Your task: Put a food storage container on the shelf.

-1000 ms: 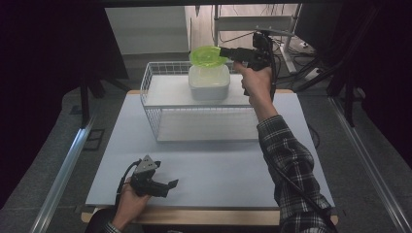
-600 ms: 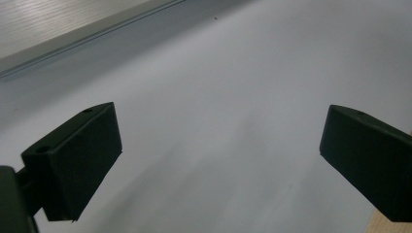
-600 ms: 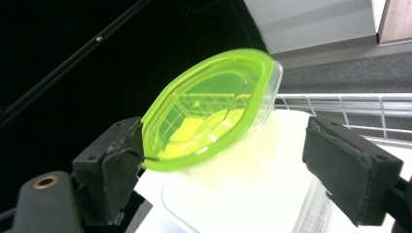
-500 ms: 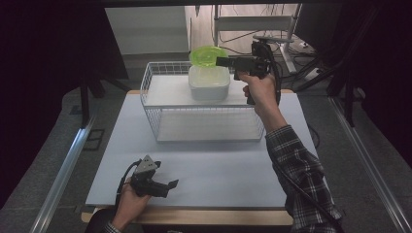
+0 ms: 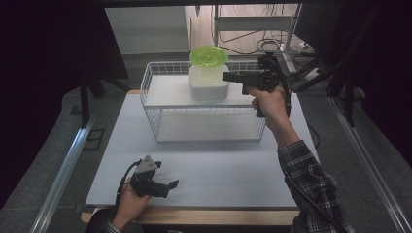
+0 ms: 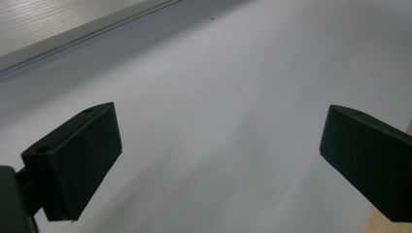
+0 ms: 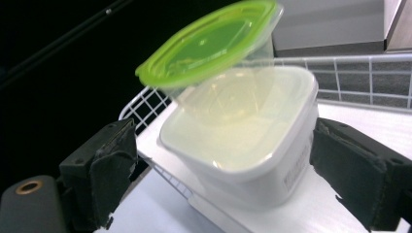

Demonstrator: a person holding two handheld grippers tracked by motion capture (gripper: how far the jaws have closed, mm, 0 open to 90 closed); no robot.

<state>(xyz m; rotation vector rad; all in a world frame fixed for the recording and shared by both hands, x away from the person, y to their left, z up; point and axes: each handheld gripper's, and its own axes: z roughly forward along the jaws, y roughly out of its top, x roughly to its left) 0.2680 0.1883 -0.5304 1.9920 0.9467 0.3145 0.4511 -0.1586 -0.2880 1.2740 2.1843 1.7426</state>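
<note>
Release step: right gripper (image 5: 228,76) jaws just spread, clear of green-lidded tub (image 5: 208,59) nested in white container (image 5: 209,86), basket's (image 5: 160,126) 12 o'clock. Next: back out level toward 3 o'clock. Left gripper (image 5: 172,184) jaws spread, idle.

We see a white desk (image 5: 214,170) at the centre of the frame, with a pale wooden edge along its near side. Grey carpet floor (image 5: 43,160) lies on both sides, crossed by a metal rail (image 5: 65,165) at lower left and another rail (image 5: 369,165) at right. A light wall (image 5: 145,29) stands at upper centre, beside a metal rack (image 5: 252,24) with cables. Dark screens close the upper corners.
</note>
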